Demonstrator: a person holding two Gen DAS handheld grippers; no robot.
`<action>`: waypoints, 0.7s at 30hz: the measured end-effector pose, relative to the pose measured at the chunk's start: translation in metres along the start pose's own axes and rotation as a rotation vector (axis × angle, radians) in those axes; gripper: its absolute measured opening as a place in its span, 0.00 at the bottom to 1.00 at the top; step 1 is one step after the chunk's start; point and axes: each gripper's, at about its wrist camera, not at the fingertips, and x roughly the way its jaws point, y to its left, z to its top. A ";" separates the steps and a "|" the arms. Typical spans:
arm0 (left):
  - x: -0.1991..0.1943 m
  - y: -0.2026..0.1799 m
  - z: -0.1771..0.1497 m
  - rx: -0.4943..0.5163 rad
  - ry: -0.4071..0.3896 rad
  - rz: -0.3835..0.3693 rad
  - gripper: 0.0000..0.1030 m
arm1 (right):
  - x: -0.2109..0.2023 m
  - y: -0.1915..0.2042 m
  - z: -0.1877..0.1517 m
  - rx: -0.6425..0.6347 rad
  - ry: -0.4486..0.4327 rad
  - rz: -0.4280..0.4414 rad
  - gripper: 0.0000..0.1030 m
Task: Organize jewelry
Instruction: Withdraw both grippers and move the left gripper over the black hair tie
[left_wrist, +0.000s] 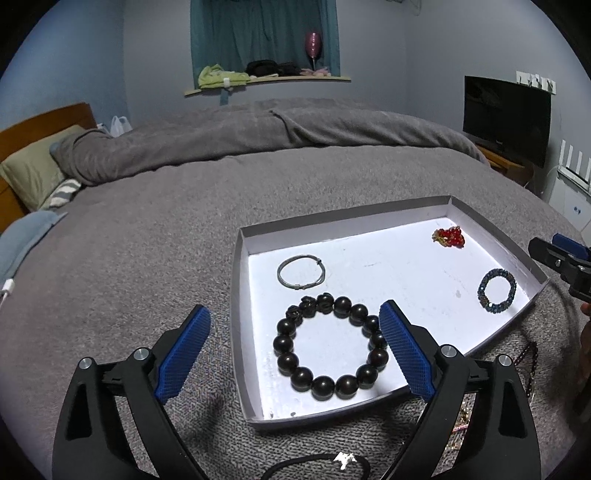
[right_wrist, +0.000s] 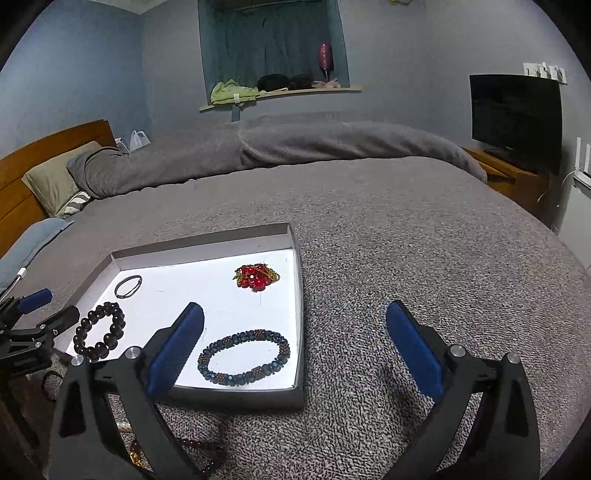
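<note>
Both your grippers stand spread wide with nothing between the pads: the left gripper (left_wrist: 295, 350) frames the dark wooden bead bracelet (left_wrist: 330, 347), which lies flat by the near left corner of the white tray (left_wrist: 243, 325), and the right gripper (right_wrist: 295, 354) hangs over the blue beaded bracelet (right_wrist: 243, 358) at the tray's near right corner. The thin silver bangle (left_wrist: 301, 272) sits toward the far left corner, the red bead cluster (left_wrist: 448, 236) toward the far right. So this placing step looks finished. More pieces lie on the grey bedspread (right_wrist: 406, 277) just off the tray's near edge, a dark red strand (right_wrist: 207, 446) among them; your next move should be to draw back and reach for one
</note>
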 end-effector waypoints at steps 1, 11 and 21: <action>-0.002 0.001 0.000 -0.002 -0.003 0.000 0.90 | -0.001 0.000 -0.001 -0.001 -0.002 -0.001 0.95; -0.018 0.002 -0.008 -0.017 -0.022 0.008 0.90 | -0.015 0.004 -0.009 -0.018 -0.015 -0.010 0.95; -0.040 0.017 -0.024 -0.055 -0.048 0.030 0.90 | -0.039 0.003 -0.022 -0.016 -0.039 -0.018 0.95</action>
